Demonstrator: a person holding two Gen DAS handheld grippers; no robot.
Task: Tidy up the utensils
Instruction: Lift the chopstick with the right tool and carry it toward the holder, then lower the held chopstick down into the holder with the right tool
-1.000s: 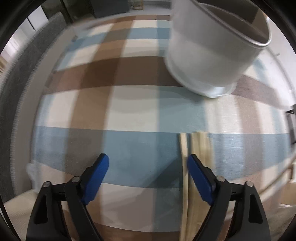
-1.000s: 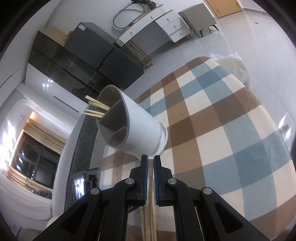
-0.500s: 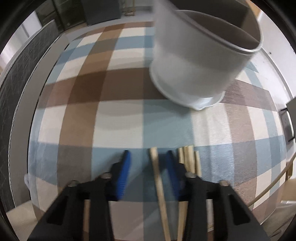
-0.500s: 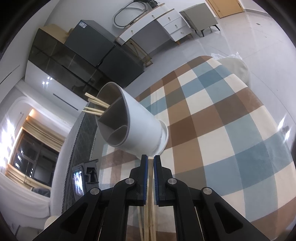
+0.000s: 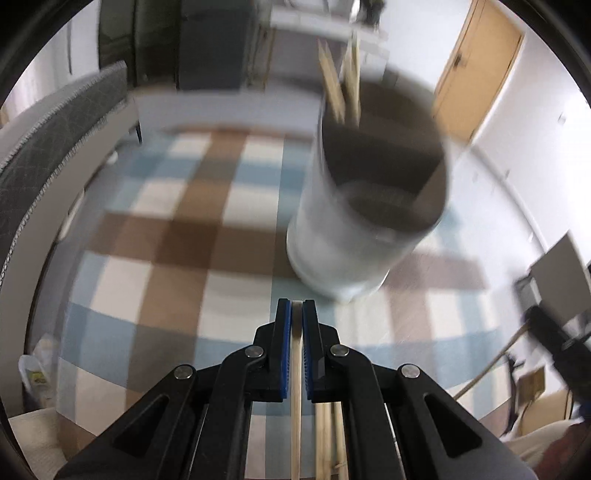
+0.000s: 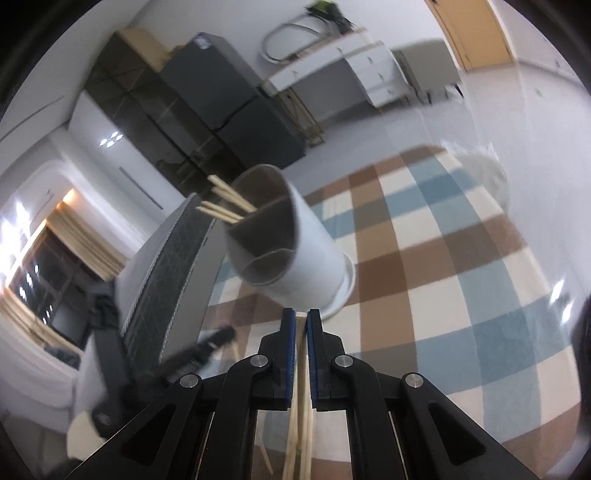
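Surface: table under a checked cloth [image 5: 177, 236] in brown, blue and cream squares, filling the near and middle ground of both views; bare grey floor past its far edge.

Room, right wrist view: dark glass-fronted cabinets [image 6: 155, 110] and a dark fridge [image 6: 221, 85] along the far wall; white drawer unit [image 6: 354, 66] with a coiled hose on top; grey chair [image 6: 428, 70] and a wooden door [image 6: 476, 33] at far right; curtained window [image 6: 40, 273] at far left. Grey quilted panel [image 6: 173, 291] standing off the table's left edge.

Writing: small sticker near the fridge's top corner, too small to read. No other legible text.

Task items:
- White holder [image 5: 369, 206], round, upright on the cloth at middle right, divided inside into compartments; blurred in the left view. About 4 chopsticks [image 6: 225, 203] standing in 1 far compartment, tips leaning out over the rim.
- Left gripper [image 5: 297, 310]: jaws just closed, now nearly together, clamped on 1 chopstick [image 5: 296, 402] running back between the blue pads. More loose chopsticks [image 5: 332, 435] on the cloth just right of it.
- Right gripper [image 6: 301, 317]: jaws nearly together, gripping a thin bundle of chopsticks [image 6: 301, 417], tip just near the holder's base.
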